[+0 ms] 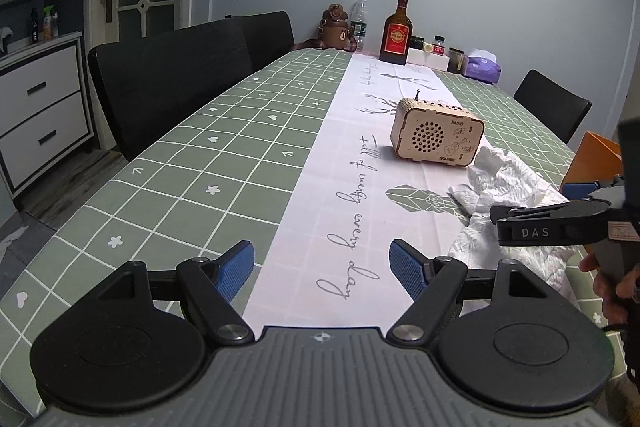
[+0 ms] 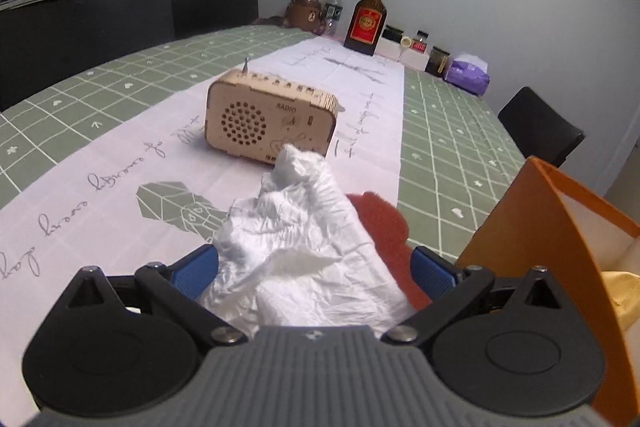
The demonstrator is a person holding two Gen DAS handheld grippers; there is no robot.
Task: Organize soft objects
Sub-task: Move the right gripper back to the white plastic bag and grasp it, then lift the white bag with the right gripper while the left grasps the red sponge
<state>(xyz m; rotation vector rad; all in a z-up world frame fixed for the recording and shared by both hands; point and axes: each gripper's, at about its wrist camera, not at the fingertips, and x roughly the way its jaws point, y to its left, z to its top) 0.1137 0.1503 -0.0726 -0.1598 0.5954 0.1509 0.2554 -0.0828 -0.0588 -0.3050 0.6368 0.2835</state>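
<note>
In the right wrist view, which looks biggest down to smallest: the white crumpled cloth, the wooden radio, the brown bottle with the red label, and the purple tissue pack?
1. white crumpled cloth, though nearness to the camera inflates it
2. wooden radio
3. brown bottle
4. purple tissue pack

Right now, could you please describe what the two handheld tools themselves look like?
Both match: the left tool and right tool have black linkage arms with silver pivot pins, blue textured pads on the fingers, two round black discs and a ribbed grey housing with a small white emblem. From the left wrist view, the right tool's side reads "DAS" in white.
</note>
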